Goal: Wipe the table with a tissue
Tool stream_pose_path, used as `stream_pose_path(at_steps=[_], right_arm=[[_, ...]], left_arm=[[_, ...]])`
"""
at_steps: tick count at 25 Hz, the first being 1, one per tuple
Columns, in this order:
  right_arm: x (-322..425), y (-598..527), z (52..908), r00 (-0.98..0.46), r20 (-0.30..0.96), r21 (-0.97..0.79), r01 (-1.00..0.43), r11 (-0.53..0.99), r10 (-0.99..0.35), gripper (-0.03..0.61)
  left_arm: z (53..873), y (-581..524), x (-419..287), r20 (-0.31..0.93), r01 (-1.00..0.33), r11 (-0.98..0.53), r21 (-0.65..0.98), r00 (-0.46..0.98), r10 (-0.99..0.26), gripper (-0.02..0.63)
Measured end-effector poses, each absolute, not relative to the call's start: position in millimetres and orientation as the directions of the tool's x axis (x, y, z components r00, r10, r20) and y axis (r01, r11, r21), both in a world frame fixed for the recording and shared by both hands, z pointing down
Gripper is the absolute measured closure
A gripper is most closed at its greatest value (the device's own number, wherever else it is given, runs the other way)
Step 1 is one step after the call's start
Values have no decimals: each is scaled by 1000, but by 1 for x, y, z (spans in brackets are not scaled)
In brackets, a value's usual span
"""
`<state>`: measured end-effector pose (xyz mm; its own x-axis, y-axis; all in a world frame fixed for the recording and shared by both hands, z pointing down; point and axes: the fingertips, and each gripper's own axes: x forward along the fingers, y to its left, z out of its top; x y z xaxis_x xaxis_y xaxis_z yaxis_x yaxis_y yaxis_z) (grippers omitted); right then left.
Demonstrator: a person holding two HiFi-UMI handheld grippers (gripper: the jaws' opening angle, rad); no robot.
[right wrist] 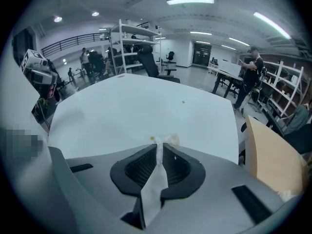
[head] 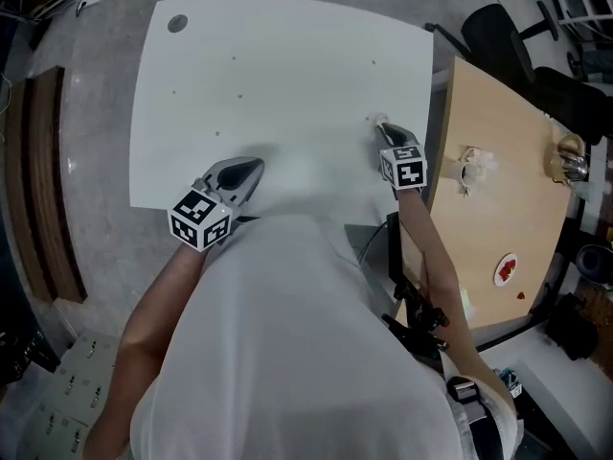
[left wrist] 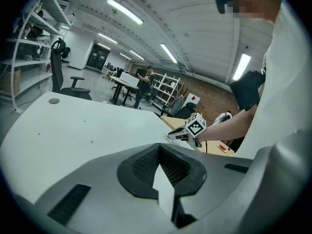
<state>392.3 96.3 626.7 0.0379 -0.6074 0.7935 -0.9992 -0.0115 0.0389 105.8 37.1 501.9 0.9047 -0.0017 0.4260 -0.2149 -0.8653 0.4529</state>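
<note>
A white tissue (right wrist: 156, 182) is pinched between the pads of my right gripper (right wrist: 159, 146), and its crumpled end pokes out past the tips onto the white table (right wrist: 136, 106). From the head view, the right gripper (head: 383, 134) points steeply down near the table's (head: 287, 65) right edge, with the tissue (head: 377, 121) at its tip. My left gripper (head: 244, 172) rests lower left over the table's near edge. Its pads (left wrist: 146, 165) meet at the tips with nothing between them. The right gripper (left wrist: 176, 134) also shows in the left gripper view.
A wooden table (head: 498, 209) stands close on the right, carrying a crumpled tissue (head: 476, 165), a metal object (head: 571, 159) and small red items (head: 506, 269). Black office chairs (head: 498, 29) stand beyond it. A grey round cap (head: 177, 24) sits at the white table's far left corner.
</note>
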Motion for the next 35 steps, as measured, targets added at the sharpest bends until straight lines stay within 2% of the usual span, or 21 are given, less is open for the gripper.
stream_pose_path(at_steps=[5,14,24,30,32,35], right_arm=[[395,92,636,65,835,110,-993,50,-547,535],[383,87,637,97,838,163,-984,77,-536,535],[336,71,639,51,881,228,-917,327,-471,535],[293,78,639,-128,899,128,-836,533,-418,535],[291,77,630,-196,860,63,-876,479,-471,535],[322,76,617,-141,786,21,-967,255,-601,535]], left_arm=[[504,36,108,428,-240,-854,461,903,-23,607],[505,38,110,426,-258,-845,469,904,-40,607],[502,35,104,425,-266,-846,463,904,-52,607],[499,37,108,418,-248,-855,455,908,-41,607],[497,37,110,415,-243,-858,452,909,-39,607],[494,36,114,411,-236,-864,445,911,-37,607]])
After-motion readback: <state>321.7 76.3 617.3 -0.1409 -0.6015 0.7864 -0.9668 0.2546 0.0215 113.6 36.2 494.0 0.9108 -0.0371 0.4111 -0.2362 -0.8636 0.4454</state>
